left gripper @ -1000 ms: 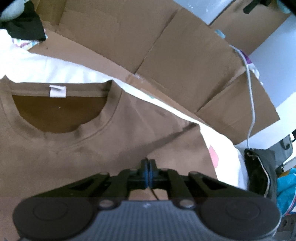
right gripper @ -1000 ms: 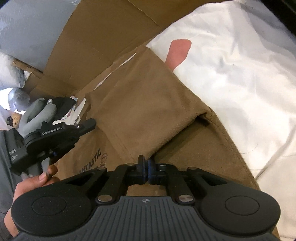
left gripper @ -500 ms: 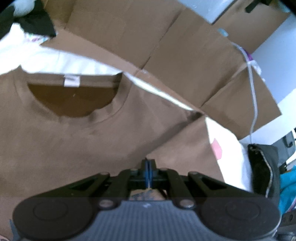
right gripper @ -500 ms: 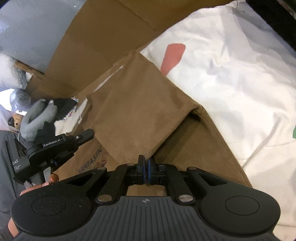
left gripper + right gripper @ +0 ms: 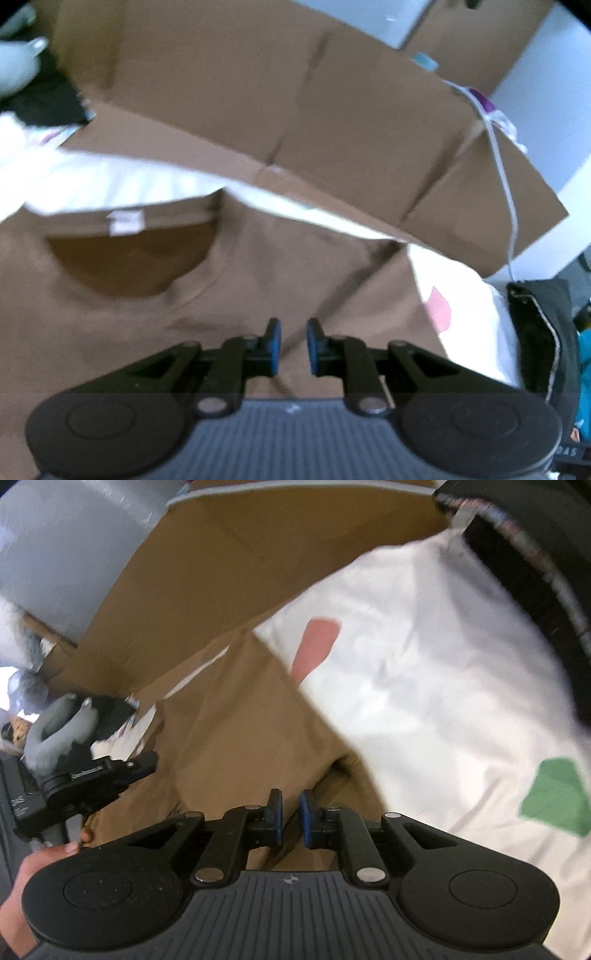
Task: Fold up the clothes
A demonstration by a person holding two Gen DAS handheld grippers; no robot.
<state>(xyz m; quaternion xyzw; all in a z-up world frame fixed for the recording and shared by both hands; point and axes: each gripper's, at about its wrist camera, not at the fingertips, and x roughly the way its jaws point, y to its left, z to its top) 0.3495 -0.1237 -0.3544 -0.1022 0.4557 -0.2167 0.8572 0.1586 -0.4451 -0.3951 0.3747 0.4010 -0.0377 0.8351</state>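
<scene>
Your left gripper (image 5: 292, 349) hangs just above the brown T-shirt (image 5: 110, 332); its fingers (image 5: 274, 347) are opening, with a small gap and no cloth between the blue pads. The T-shirt lies flat on a white sheet (image 5: 465, 295), collar toward the far edge, and its white neck label (image 5: 125, 222) shows inside the neck opening. Its sleeve (image 5: 388, 291) is folded in over the body, near the sheet's pink patch. Behind the collar, flattened cardboard (image 5: 295, 110) stands along the far edge of the sheet, and a white cable (image 5: 506, 184) hangs over it.

Your right gripper (image 5: 291, 821) is over the folded sleeve (image 5: 236, 709). Its fingers (image 5: 275, 819) are also opening, nothing between them. Your left hand (image 5: 22, 882) and its gripper show at the left edge of this view. A black bag (image 5: 535, 583) lies at the sheet's right edge.
</scene>
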